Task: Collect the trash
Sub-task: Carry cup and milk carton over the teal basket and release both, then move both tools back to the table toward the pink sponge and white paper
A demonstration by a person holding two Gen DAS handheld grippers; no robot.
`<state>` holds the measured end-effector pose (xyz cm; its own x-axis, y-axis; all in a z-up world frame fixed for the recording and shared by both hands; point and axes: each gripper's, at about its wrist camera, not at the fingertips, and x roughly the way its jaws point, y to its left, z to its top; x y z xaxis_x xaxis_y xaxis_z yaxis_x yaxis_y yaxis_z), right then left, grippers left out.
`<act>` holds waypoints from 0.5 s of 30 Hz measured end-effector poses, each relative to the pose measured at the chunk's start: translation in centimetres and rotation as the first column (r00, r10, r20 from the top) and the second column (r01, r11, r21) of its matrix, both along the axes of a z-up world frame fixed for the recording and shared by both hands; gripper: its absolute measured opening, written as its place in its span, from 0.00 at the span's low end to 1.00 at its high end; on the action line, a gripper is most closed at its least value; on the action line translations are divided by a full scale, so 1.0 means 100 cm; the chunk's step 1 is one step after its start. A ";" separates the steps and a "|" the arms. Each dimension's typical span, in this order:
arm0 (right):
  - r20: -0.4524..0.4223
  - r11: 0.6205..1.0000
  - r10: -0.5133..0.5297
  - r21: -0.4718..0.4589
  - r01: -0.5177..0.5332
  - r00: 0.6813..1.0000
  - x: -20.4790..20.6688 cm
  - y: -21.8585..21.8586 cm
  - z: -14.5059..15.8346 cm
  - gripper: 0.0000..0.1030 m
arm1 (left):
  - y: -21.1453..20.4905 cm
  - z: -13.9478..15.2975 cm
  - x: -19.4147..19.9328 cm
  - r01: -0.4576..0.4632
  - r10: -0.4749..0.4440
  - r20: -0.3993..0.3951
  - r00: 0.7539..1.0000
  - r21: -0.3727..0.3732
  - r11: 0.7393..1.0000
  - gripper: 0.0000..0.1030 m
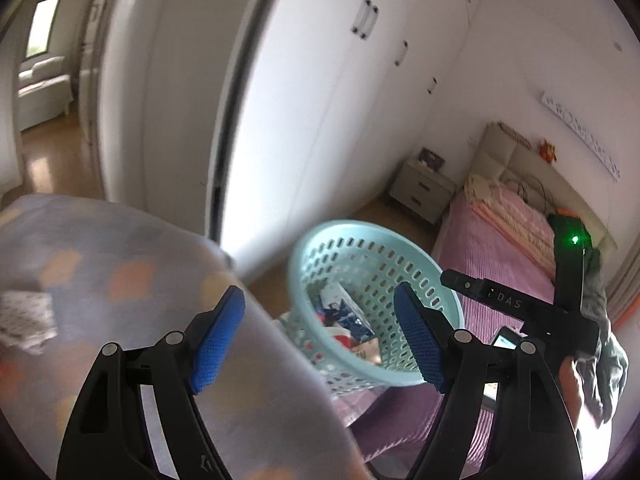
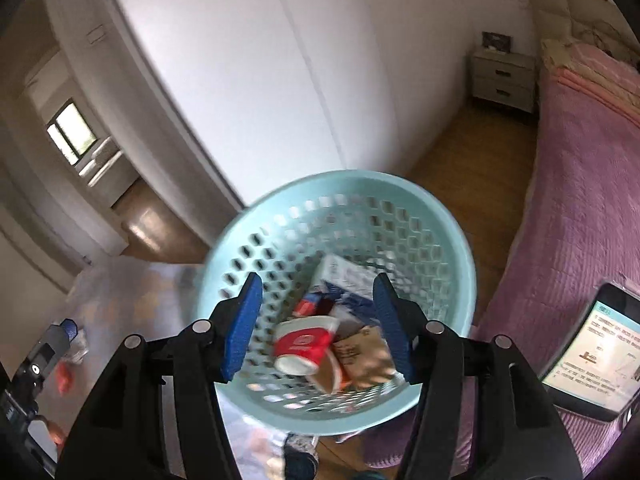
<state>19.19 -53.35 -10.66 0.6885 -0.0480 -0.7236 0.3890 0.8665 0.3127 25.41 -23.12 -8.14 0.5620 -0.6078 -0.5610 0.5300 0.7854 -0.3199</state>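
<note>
A light-blue perforated basket stands at the foot of the purple bed. Inside it lie a red-and-white paper cup, a brown carton and a blue-and-white box. My right gripper hovers open right above the basket. The cup is blurred, lies below the pads and touches neither. My left gripper is open and empty, over the edge of a patterned plastic-covered surface, with the basket just beyond its fingers. A crumpled white scrap lies on that surface at far left.
The purple bed runs along the right, with a lit phone on it. White wardrobe doors stand behind the basket, and a nightstand in the far corner. More small scraps lie on the patterned surface near the left gripper's body.
</note>
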 end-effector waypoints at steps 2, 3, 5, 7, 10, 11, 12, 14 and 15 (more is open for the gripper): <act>0.023 0.999 0.046 -0.008 -0.046 0.999 0.002 0.020 0.008 0.53 | 0.024 0.008 -0.007 -0.040 0.040 0.022 0.999 -0.002 0.999 0.73; 0.035 0.997 0.073 -0.015 -0.072 0.997 0.003 0.030 0.013 0.53 | 0.033 0.012 -0.010 -0.055 0.055 0.031 0.998 -0.005 0.998 0.73; 0.059 0.991 0.132 -0.035 -0.130 0.990 0.007 0.055 0.020 0.53 | 0.059 0.019 -0.016 -0.096 0.096 0.045 0.994 -0.009 0.995 0.73; 0.082 0.982 0.190 -0.033 -0.188 0.978 0.011 0.075 0.025 0.53 | 0.082 0.024 -0.022 -0.129 0.129 0.053 0.990 -0.013 0.992 0.72; 0.099 0.957 0.288 -0.047 -0.285 0.952 0.018 0.113 0.028 0.53 | 0.126 0.026 -0.031 -0.206 0.207 0.061 0.976 -0.029 0.978 0.72; 0.099 0.949 0.315 -0.060 -0.311 0.944 0.021 0.125 0.030 0.53 | 0.140 0.026 -0.034 -0.233 0.234 0.059 0.970 -0.031 0.972 0.72; 0.099 0.938 0.346 -0.073 -0.340 0.933 0.023 0.139 0.031 0.53 | 0.156 0.025 -0.036 -0.264 0.265 0.059 0.962 -0.029 0.964 0.72; 0.104 0.913 0.405 -0.086 -0.398 0.908 0.029 0.168 0.032 0.53 | 0.177 0.025 -0.036 -0.308 0.309 0.052 0.950 -0.027 0.951 0.72; 0.105 0.905 0.423 -0.087 -0.416 0.900 0.030 0.175 0.033 0.53 | 0.188 0.024 -0.035 -0.327 0.328 0.047 0.944 -0.029 0.945 0.72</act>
